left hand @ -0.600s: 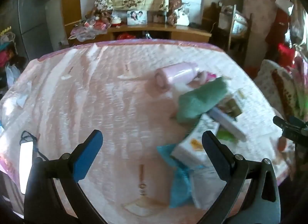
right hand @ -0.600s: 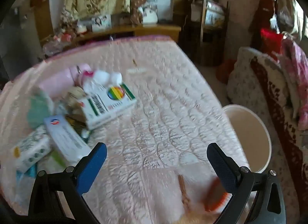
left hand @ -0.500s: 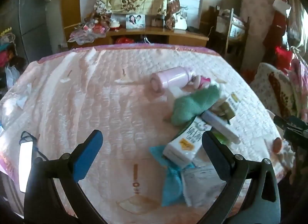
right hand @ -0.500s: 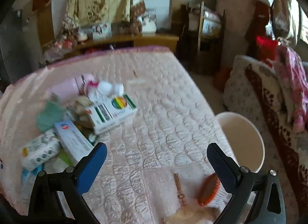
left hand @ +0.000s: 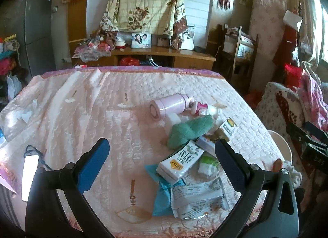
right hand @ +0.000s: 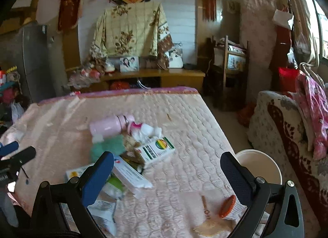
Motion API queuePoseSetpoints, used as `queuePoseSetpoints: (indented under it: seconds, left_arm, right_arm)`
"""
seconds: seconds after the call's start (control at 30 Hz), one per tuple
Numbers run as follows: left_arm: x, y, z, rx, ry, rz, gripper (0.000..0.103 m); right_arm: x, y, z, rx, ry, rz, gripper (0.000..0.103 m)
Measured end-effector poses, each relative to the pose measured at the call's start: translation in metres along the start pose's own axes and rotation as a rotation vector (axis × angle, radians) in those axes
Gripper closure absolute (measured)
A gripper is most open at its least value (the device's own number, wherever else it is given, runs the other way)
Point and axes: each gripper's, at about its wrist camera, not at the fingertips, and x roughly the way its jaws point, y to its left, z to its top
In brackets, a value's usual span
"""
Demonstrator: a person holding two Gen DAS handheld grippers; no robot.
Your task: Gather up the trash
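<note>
A pile of trash lies on the pink quilted bed [left hand: 82, 111]: a pink bottle [left hand: 170, 108], a green cloth [left hand: 189, 130], a white tissue pack [left hand: 180, 161], a blue wrapper [left hand: 162, 195], a printed plastic bag [left hand: 198, 199] and a white box with a rainbow circle [right hand: 156, 150]. A white bucket [right hand: 260, 166] stands on the floor by the bed's right edge. My left gripper [left hand: 162, 162] is open and empty, above the pile's near side. My right gripper [right hand: 167, 174] is open and empty, above the bed between pile and bucket.
A white glove with an orange cuff [right hand: 230, 207] lies at the bed's near right edge. A phone [left hand: 29, 176] lies at the near left. A patterned sofa [right hand: 287, 135] stands right of the bucket. A wooden shelf [left hand: 164, 53] is behind the bed.
Both grippers have pulled back and risen, so more of the room and the bed shows. Nothing on the bed has moved. Both grippers stay open.
</note>
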Motion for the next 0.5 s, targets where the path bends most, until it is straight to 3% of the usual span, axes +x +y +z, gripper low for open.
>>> queuePoseSetpoints:
  seconds: [0.5]
  left_arm:
    - [-0.008, -0.008, -0.002, -0.013, -0.031, -0.016, 0.001]
  right_arm:
    - [-0.012, 0.014, 0.006, -0.020, -0.045, 0.021, 0.000]
